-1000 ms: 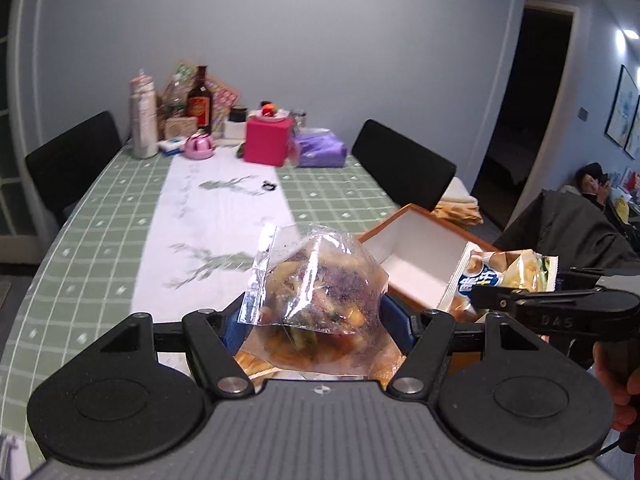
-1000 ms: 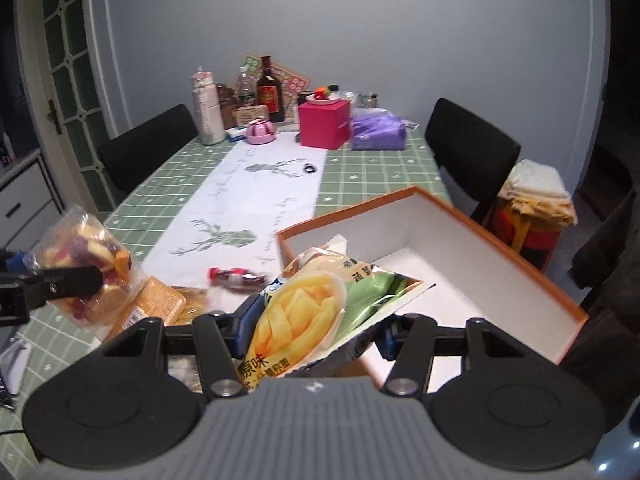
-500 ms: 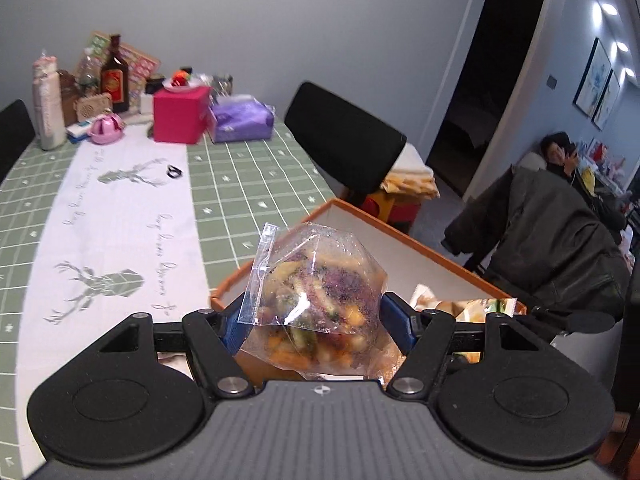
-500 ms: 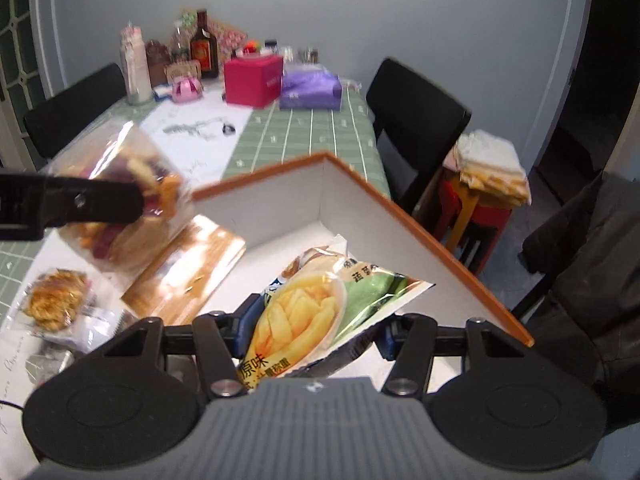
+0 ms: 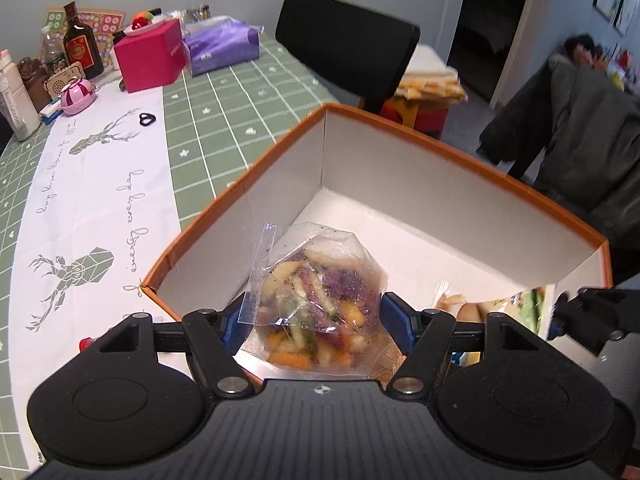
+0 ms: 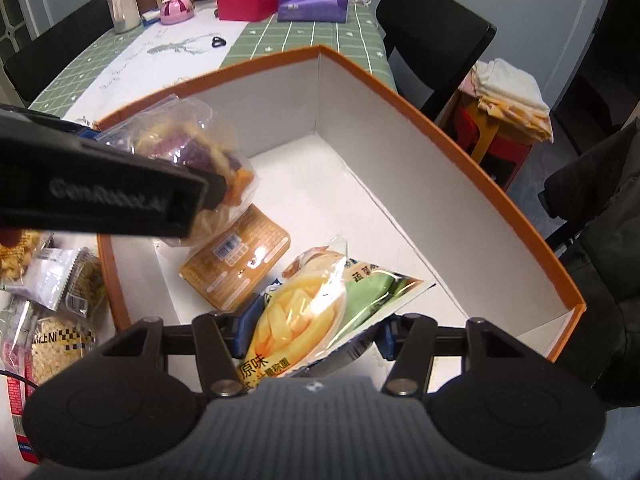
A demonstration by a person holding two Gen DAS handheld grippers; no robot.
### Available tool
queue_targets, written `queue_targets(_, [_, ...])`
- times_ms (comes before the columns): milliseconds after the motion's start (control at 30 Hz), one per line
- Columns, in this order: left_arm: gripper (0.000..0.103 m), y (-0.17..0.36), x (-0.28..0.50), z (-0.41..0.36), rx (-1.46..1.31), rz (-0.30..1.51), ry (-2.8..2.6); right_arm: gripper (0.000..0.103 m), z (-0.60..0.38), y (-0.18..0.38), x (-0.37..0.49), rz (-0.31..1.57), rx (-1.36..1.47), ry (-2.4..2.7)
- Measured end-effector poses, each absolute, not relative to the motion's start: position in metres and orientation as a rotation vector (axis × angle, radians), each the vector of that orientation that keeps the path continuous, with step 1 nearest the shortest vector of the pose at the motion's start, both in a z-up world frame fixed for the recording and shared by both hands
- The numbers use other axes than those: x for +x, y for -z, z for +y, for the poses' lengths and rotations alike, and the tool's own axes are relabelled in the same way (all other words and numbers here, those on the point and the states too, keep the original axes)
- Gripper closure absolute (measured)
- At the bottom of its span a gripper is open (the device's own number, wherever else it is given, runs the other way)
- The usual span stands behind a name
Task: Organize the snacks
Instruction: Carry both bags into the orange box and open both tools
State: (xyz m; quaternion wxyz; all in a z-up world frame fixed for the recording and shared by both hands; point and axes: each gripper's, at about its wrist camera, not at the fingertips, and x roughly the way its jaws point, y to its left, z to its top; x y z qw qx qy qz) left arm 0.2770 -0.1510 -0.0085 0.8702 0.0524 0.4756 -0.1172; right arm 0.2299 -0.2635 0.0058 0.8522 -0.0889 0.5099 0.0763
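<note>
Blue-padded fingers of my left gripper are clamped on a crinkly clear plastic bag of mixed dried fruit and vegetable chips, which I hold over the near corner of the orange-rimmed, white-lined cardboard box. My right gripper pinches a glossy yellow-and-green packet of fries just above the box floor, beside a flat amber wrapped biscuit pack lying inside. Outside the left wall, small foil snack packets sit on the green checked tablecloth. Half a second ago both bags were nearer the rim; now they are deeper in the box.
</note>
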Motion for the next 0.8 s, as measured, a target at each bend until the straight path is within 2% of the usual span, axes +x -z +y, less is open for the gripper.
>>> queue_targets(300, [0.023,0.022,0.283,-0.163,0.184,1.047,0.235,0.046,-0.264,0.006,0.235,1.119,-0.210,-0.172])
queue_targets(400, [0.020,0.024,0.284,-0.166,0.209,1.053,0.238,0.045,-0.266,0.007,0.236,1.122,-0.203,-0.170])
queue_targets(567, [0.018,0.024,0.281,-0.170,0.250,1.034,0.238,0.029,-0.266,0.003,0.235,1.110,-0.200,-0.154])
queue_targets(633, [0.014,0.020,0.280,-0.168,0.244,1.015,0.232,0.027,-0.265,0.001,0.234,1.103,-0.205,-0.147])
queue_targets(800, [0.014,0.007,0.278,-0.161,0.210,0.993,0.237,0.018,-0.267,-0.007,0.232,1.082,-0.208,-0.121])
